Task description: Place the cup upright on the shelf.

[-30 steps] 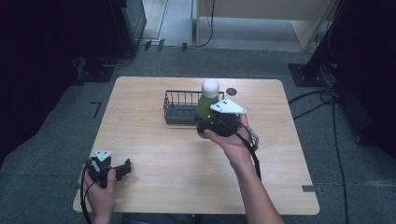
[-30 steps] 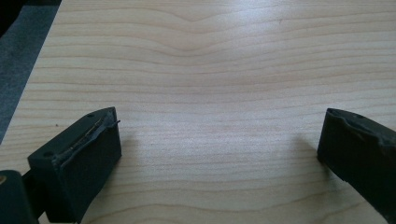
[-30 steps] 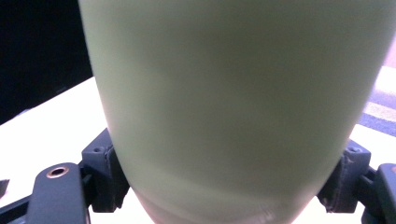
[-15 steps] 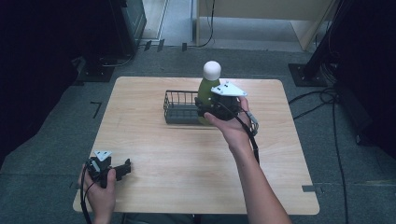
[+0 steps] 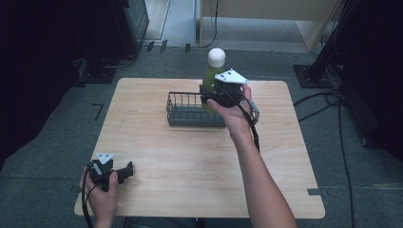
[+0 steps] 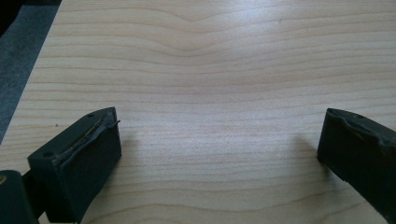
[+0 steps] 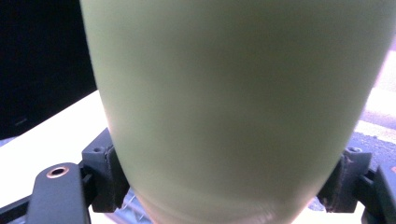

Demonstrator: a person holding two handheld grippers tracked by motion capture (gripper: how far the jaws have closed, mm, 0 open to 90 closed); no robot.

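Note:
A green bottle (image 5: 210,78) with a white cap is held upright above the right end of a dark wire basket (image 5: 183,114). My right gripper (image 5: 213,95) is shut on the bottle's body. In the right gripper view the pale green bottle (image 7: 233,102) sits between the two jaws, and its base is clear of the table. My left gripper (image 5: 124,172) rests open near the table's front left corner. In the left gripper view its jaws stand wide apart over bare wood (image 6: 210,93) with nothing between them.
The wooden table (image 5: 157,156) stands on grey floor. The wire basket lies at the back centre. Dark equipment (image 5: 128,19) and cables (image 5: 332,99) surround the table beyond its far and right edges.
My right gripper has lifted the green bottle upward and slightly away, from beside the basket to above its right end. The left gripper has stayed put.

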